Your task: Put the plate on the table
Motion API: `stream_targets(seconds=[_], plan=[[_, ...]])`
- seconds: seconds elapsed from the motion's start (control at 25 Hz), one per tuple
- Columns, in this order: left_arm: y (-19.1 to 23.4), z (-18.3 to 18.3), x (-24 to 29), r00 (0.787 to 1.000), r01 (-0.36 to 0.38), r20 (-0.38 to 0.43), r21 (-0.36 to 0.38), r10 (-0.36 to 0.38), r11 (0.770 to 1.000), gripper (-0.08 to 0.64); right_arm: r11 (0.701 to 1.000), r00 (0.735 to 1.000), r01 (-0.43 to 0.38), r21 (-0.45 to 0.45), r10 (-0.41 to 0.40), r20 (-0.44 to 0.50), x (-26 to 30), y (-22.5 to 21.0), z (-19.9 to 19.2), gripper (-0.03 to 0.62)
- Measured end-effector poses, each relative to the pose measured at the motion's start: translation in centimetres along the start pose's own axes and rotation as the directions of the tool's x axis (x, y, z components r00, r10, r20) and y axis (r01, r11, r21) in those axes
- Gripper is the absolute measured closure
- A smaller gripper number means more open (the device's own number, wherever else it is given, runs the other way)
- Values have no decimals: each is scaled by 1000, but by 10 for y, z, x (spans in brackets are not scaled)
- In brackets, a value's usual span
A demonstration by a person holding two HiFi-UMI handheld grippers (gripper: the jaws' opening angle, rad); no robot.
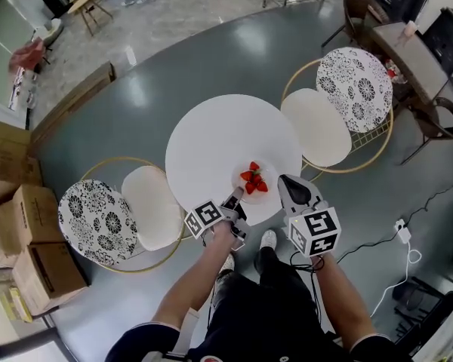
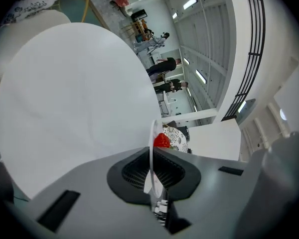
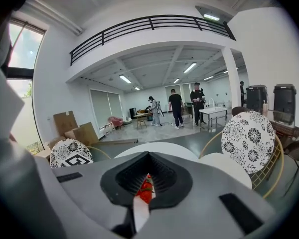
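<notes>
A small white plate (image 1: 263,197) carrying several strawberries (image 1: 253,178) is over the near edge of the round white table (image 1: 219,142). Whether it rests on the top I cannot tell. My left gripper (image 1: 236,195) is shut on the plate's near-left rim. In the left gripper view the rim (image 2: 151,148) runs edge-on between the jaws, with a strawberry (image 2: 162,140) behind and the table (image 2: 74,93) beyond. My right gripper (image 1: 281,181) is at the plate's right edge. In the right gripper view the white plate (image 3: 139,213) and strawberries (image 3: 147,188) sit between the shut jaws.
Two gold-framed chairs with black-and-white patterned backs flank the table, one at the left (image 1: 98,221) and one at the back right (image 1: 355,78). Cardboard boxes (image 1: 23,225) are stacked at the far left. A dark table (image 1: 408,44) stands at the top right. A power strip (image 1: 400,228) lies on the floor.
</notes>
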State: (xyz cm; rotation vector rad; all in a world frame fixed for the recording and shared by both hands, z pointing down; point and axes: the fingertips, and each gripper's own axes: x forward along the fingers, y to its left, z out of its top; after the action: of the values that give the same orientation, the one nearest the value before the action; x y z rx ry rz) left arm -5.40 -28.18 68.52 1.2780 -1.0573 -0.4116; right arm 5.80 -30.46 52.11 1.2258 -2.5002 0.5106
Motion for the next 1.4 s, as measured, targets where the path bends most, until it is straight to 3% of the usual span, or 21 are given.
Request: stream_targets(seconds=[0.96, 1.16, 1.4], plan=[[18, -1, 32, 997, -64, -30, 33, 65, 997, 545, 997, 997, 70, 44, -69, -35, -12, -34, -19, 588], [17, -1, 31, 993, -109, -29, 102, 112, 989, 545, 996, 997, 77, 49, -76, -32, -16, -35, -18, 588], [20, -2, 33, 982, -173, -42, 218, 187, 960, 541, 996, 997, 75, 51, -74, -28, -20, -34, -19, 588]])
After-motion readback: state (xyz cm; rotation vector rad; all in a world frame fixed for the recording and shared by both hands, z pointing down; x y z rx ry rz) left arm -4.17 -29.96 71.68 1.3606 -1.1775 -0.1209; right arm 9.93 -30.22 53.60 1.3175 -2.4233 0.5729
